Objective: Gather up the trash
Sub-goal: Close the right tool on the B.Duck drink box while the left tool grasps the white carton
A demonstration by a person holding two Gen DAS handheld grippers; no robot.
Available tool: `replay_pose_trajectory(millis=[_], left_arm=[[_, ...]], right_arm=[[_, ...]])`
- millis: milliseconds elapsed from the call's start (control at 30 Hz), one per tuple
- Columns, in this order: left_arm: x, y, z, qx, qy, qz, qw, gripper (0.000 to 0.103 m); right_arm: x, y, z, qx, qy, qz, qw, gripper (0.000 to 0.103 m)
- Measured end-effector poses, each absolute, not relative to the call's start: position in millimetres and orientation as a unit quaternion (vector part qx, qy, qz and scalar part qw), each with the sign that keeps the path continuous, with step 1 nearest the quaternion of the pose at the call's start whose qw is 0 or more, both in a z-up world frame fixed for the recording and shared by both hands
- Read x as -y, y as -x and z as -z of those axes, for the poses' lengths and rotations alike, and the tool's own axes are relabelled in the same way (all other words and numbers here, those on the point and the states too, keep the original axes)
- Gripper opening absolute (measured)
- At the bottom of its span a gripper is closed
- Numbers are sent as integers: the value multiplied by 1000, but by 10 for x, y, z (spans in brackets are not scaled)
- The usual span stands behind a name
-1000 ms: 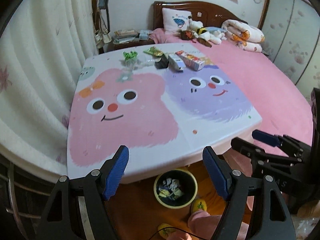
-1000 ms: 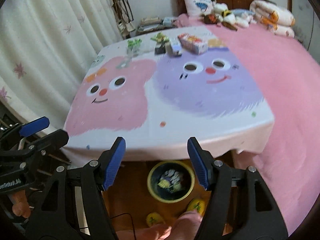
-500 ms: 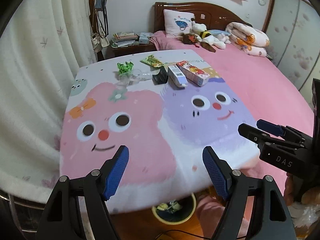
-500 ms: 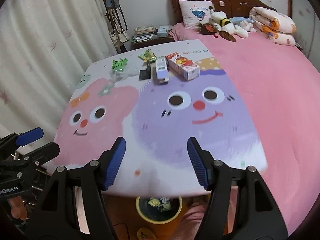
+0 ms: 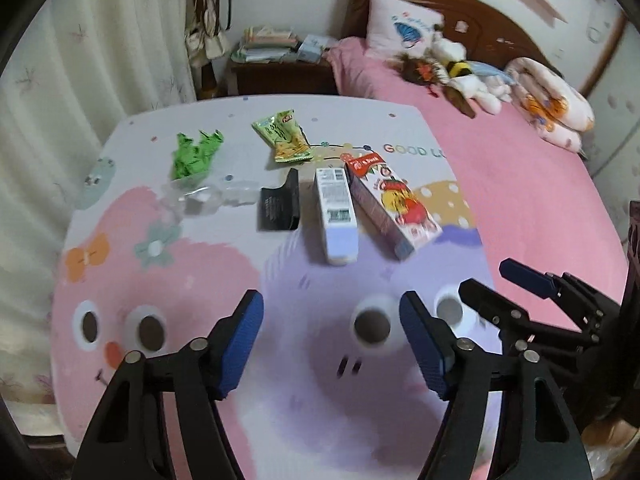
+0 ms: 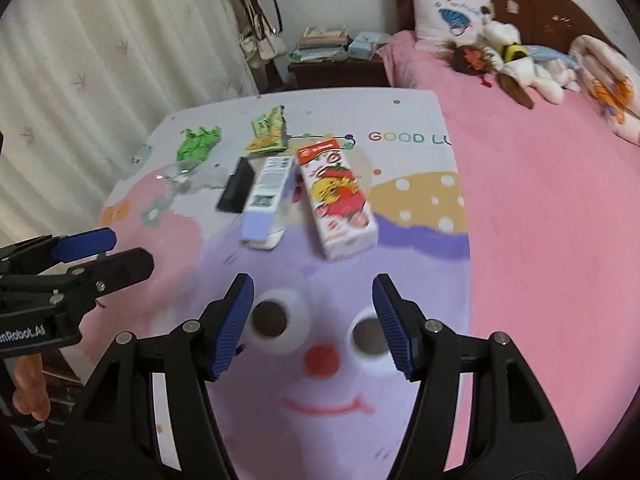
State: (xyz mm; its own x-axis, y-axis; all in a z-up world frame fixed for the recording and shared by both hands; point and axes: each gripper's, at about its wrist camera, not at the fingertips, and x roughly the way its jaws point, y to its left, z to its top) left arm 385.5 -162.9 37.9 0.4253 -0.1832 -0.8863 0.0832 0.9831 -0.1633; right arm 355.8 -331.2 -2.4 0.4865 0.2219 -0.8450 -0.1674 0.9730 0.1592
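Observation:
Trash lies in a row at the far side of the cartoon-printed table: a crumpled green wrapper, clear plastic film, a yellow-green snack packet, a flat black box, a white and lilac carton and a strawberry drink carton. My left gripper hovers open over the purple face, short of the cartons. My right gripper is open too, just in front of the strawberry drink carton and the white carton. Neither holds anything.
A pink bed runs along the table's right side, with plush toys and a pillow at the headboard. A nightstand with stacked books stands beyond the table. White curtains hang on the left.
Both grippers have moved forward from the table's near edge over the table toward the trash. The bin under the table has dropped out of view. Both stay open.

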Motion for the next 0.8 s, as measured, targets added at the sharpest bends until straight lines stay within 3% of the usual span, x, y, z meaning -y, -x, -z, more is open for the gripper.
replay_pose_trajectory(millis=[400,633,800], left_arm=[[1862,-4821,304,-584,84,32,807,67],[1859,-4978,501,-598,91,17,796,67],[1904,-5127,621,-607,99,13,789,62]], right_arm=[[3319,-4540,896,-543,5,-143,827,59],[3234,-4785,1111,-551,16,-150,820,59],[3213,-4874,1165,-544,28,-154,825,53]])
